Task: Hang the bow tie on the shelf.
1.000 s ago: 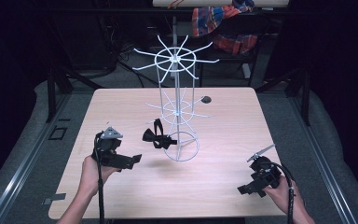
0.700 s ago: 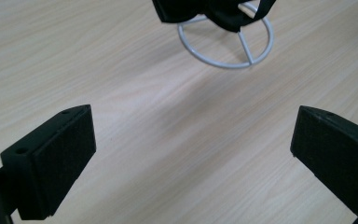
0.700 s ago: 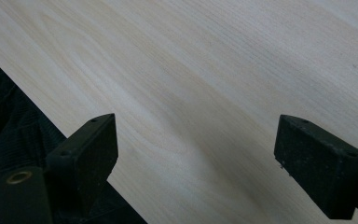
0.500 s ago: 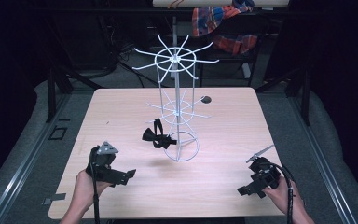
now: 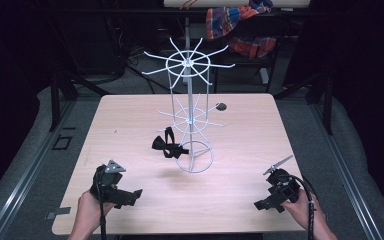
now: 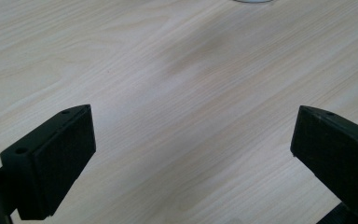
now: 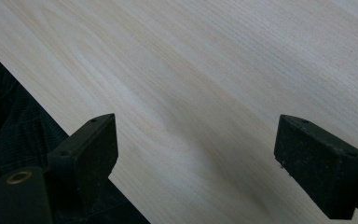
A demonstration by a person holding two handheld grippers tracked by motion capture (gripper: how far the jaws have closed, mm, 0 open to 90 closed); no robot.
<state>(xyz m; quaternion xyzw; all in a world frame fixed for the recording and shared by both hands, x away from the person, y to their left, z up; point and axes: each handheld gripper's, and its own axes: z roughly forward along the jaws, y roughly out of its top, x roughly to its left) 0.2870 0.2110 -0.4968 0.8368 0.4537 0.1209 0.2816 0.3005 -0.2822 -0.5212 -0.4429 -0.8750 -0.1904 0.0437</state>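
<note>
Left gripper (image 5: 130,196) and right gripper (image 5: 264,204) are hovering near the table (image 5: 130,125) front edge, jaws spread wide, gripping nothing; black bow tie (image 5: 167,145) is hanging on white wire rack (image 5: 190,120)

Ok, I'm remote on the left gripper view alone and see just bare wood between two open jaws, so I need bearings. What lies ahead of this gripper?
Observer: A white wire rack stands mid-table, and a black bow tie lies beside its ring base, up and to the right of your left gripper.
Operator: Is the bow tie hanging on the rack?
Observer: No, it rests on the table, at the base's left.
Operator: And the other gripper?
Observer: The right gripper sits near the table's front right corner, jaws open, holding nothing.
</note>
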